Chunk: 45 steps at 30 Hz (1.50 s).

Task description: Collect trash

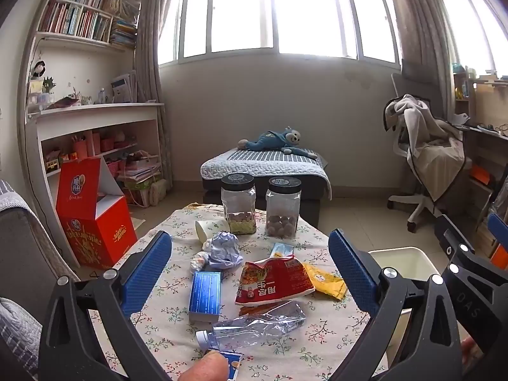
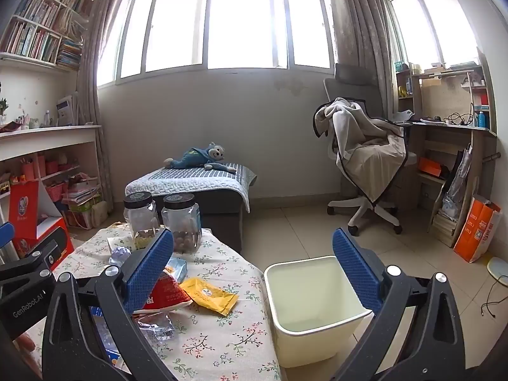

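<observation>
Trash lies on a floral-clothed table: a red snack wrapper, a yellow sachet, a blue box, a crushed clear bottle, a crumpled pale-blue wad, a paper cup on its side. My left gripper hovers open above them, nothing between its fingers. My right gripper is open too, between the table edge and a cream waste bin standing empty on the floor. The yellow sachet and red wrapper lie near its left finger.
Two clear jars with black lids stand at the table's far end. A red carton sits on the floor to the left, an ottoman with a plush toy behind, a draped office chair and desk to the right.
</observation>
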Each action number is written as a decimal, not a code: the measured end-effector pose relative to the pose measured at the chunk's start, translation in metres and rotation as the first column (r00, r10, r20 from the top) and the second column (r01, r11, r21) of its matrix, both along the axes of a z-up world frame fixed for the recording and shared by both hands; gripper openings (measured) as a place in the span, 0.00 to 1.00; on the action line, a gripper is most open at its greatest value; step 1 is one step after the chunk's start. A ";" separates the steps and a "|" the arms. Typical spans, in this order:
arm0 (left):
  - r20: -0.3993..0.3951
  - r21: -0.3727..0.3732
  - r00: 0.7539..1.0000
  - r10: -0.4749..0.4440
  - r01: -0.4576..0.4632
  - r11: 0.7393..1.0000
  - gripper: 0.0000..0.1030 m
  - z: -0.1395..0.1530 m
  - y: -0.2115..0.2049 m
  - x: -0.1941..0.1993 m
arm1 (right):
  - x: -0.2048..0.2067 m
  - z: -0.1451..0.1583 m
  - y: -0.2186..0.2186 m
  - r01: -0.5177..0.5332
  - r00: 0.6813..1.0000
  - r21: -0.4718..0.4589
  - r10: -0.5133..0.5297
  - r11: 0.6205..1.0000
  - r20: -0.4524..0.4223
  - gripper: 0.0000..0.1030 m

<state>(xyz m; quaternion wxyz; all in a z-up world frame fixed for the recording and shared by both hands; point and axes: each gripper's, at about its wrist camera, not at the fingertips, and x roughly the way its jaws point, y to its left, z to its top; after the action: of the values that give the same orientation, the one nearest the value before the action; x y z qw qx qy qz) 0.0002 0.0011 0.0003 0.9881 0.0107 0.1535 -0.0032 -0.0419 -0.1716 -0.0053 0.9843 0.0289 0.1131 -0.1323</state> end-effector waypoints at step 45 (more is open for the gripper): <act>-0.032 -0.007 0.999 0.013 -0.013 1.000 0.93 -0.007 0.004 0.007 | -0.001 -0.001 0.002 0.000 1.000 -0.003 0.000 1.000 0.000 0.93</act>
<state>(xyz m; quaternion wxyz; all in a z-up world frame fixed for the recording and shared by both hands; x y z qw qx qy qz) 0.0068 0.0055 -0.0069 0.9855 0.0060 0.1694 0.0024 -0.0426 -0.1693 -0.0061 0.9844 0.0273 0.1128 -0.1324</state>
